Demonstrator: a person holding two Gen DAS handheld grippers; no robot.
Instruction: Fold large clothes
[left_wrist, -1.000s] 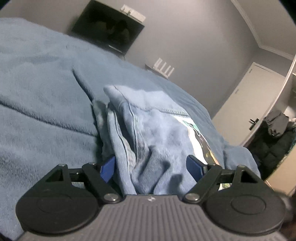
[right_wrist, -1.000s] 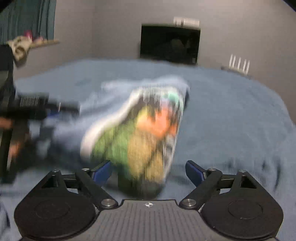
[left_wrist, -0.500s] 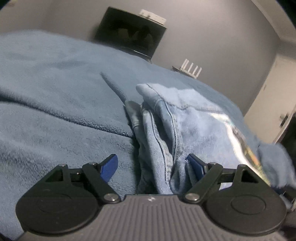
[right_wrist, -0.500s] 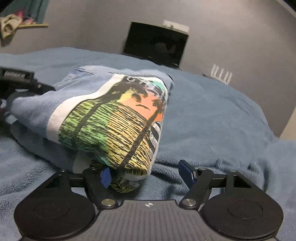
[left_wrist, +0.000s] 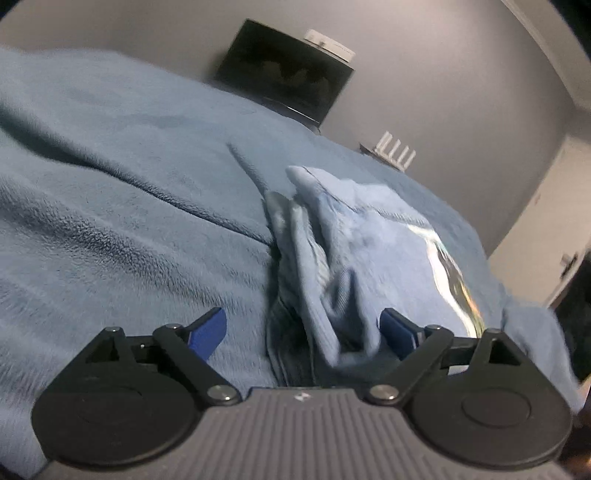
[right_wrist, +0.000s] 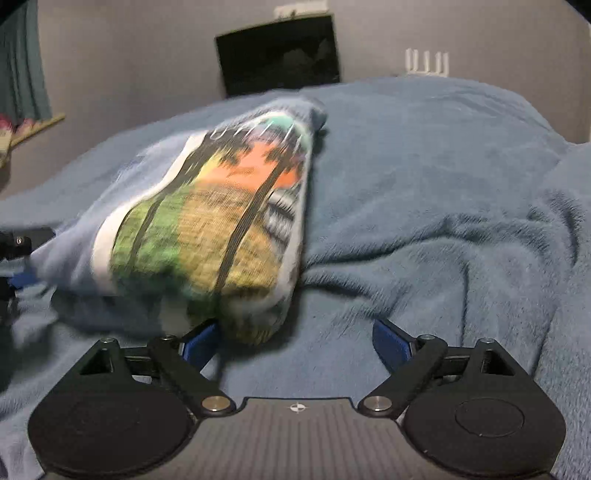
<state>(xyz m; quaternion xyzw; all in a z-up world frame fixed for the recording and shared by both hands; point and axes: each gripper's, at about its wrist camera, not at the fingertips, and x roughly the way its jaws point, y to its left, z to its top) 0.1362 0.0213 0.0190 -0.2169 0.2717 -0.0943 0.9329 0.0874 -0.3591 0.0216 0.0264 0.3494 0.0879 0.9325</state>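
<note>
Jaws of both grippers opening, gripping nothing, folded shirt (right_wrist: 207, 221) on blanket (right_wrist: 424, 206) (print lettering blurred, unreadable)

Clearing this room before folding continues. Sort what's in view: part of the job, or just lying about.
Job: folded light-blue sweatshirt with sunset palm print; blue fleece blanket beneath it; left gripper, right gripper, jaws opening.
Lying about: black wall screen; white antenna router.

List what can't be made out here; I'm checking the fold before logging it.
- Shirt print, right wrist view: motion blur hides the lettering.
- Shirt's near layers, left wrist view: blurred, cut off by the left hand-held gripper body.
- TV screen: too dark.
</note>
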